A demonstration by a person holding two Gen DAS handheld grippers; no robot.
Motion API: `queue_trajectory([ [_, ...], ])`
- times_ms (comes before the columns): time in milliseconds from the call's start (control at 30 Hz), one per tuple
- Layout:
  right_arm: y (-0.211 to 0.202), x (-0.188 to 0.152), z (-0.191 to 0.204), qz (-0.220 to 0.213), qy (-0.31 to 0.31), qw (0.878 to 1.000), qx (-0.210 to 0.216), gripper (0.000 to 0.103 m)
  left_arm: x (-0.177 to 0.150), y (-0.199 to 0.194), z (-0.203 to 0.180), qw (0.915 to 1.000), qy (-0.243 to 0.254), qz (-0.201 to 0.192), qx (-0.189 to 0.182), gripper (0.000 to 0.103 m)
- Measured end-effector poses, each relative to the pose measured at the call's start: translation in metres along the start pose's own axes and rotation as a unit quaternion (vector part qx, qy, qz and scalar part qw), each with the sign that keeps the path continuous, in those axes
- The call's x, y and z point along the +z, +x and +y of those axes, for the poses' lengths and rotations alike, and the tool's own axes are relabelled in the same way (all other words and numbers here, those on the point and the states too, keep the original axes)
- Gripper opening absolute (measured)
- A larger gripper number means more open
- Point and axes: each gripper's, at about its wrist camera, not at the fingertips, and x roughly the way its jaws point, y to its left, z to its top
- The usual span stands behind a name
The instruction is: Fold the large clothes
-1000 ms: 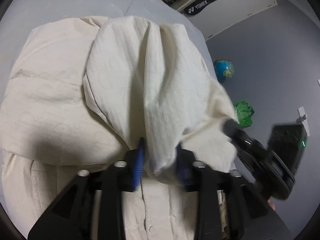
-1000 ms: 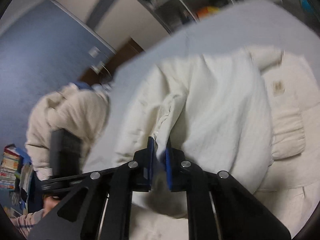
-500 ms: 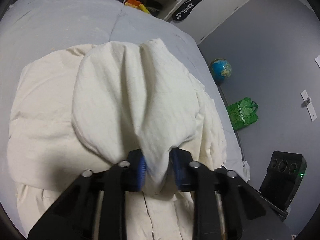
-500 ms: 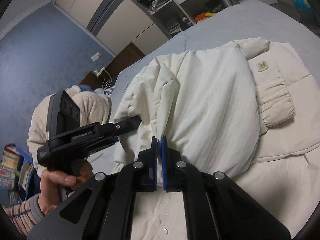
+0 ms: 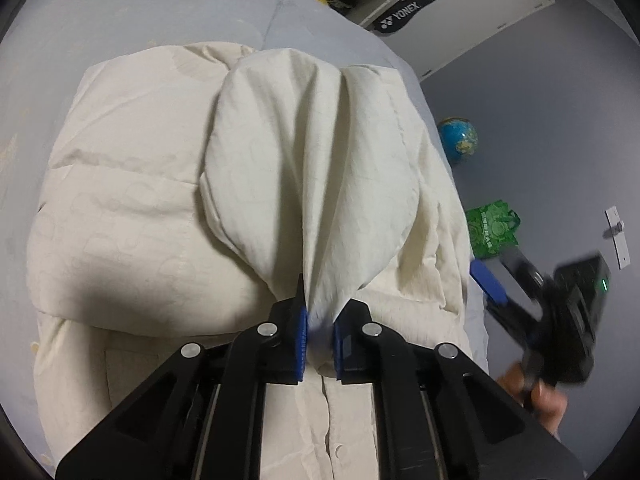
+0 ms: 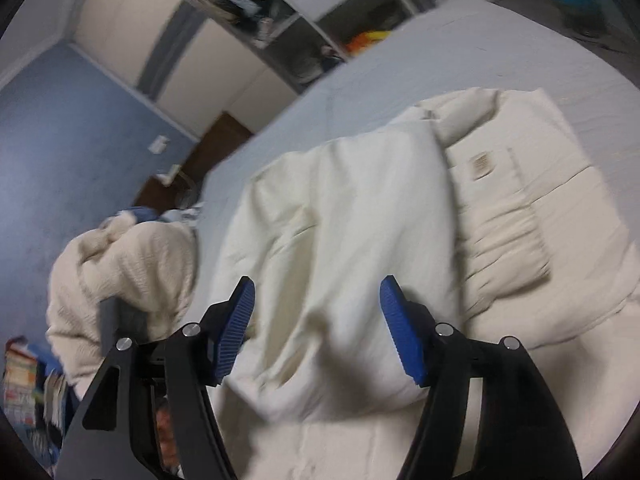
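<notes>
A cream-white quilted puffer jacket (image 5: pixel 168 208) is lying spread across a pale grey bed (image 5: pixel 140 12), one puffy sleeve (image 5: pixel 320 168) folded over its body. The left tongs (image 5: pixel 320 338) are closing, their blue pads pinching the sleeve's gathered cuff end. The right tongs (image 6: pixel 316 328) are opening wide above the folded fabric, gripping nothing. A blue globe (image 5: pixel 458 140) and green bag (image 5: pixel 492 228) are sitting on the floor beside the bed.
</notes>
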Motion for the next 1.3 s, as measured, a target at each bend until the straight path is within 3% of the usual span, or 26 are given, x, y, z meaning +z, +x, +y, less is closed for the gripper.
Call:
queue_trajectory([
  [67, 0.016, 0.011, -0.005, 0.023, 0.007, 0.999, -0.037, 0.062, 0.001, 0.001, -0.003, 1.0000, 0.004, 0.000, -0.004, 0.010],
  [167, 0.041, 0.016, -0.007, 0.052, 0.014, 0.997, -0.054, 0.063, 0.000, 0.002, -0.006, 0.9999, 0.010, 0.002, -0.008, 0.010],
  [233, 0.055, 0.015, -0.005, 0.067, 0.012, 0.997, -0.045, 0.054, 0.001, 0.001, -0.008, 0.9998, 0.009, 0.001, -0.018, 0.010],
  [267, 0.062, 0.015, -0.001, 0.072, 0.007, 0.997, -0.029, 0.024, 0.002, 0.001, -0.008, 0.9998, 0.008, 0.000, -0.021, 0.010],
  [300, 0.066, 0.014, -0.002, 0.077, 0.008, 0.997, -0.019, 0.006, 0.003, 0.000, -0.008, 0.9996, 0.006, -0.002, -0.026, 0.010],
  [367, 0.068, 0.018, -0.004, 0.075, 0.025, 0.997, 0.022, 0.002, 0.005, -0.003, -0.005, 0.9992, 0.002, -0.008, -0.040, 0.010],
  [467, 0.050, 0.030, -0.006, 0.033, 0.059, 0.992, 0.104, 0.002, 0.008, -0.009, -0.007, 0.9981, -0.004, -0.018, -0.060, 0.010],
  [533, 0.030, 0.037, -0.016, -0.015, 0.103, 0.979, 0.173, 0.001, 0.009, -0.013, -0.009, 0.9976, 0.000, -0.024, -0.065, 0.010],
  [600, 0.010, 0.041, -0.037, -0.062, 0.152, 0.964, 0.211, 0.001, 0.009, -0.013, -0.013, 0.9974, 0.004, -0.025, -0.068, 0.011],
  [667, 0.003, 0.035, -0.059, -0.078, 0.174, 0.961, 0.200, 0.001, 0.004, -0.005, -0.018, 0.9983, 0.018, -0.014, -0.054, 0.011],
  [900, 0.009, -0.011, -0.124, -0.062, 0.214, 0.968, 0.113, 0.000, -0.011, 0.033, -0.008, 0.9988, 0.018, 0.046, 0.002, 0.013],
  [1300, 0.019, -0.031, -0.127, -0.041, 0.159, 0.984, 0.066, 0.000, -0.022, 0.052, 0.014, 0.9972, -0.006, 0.072, 0.019, 0.026],
])
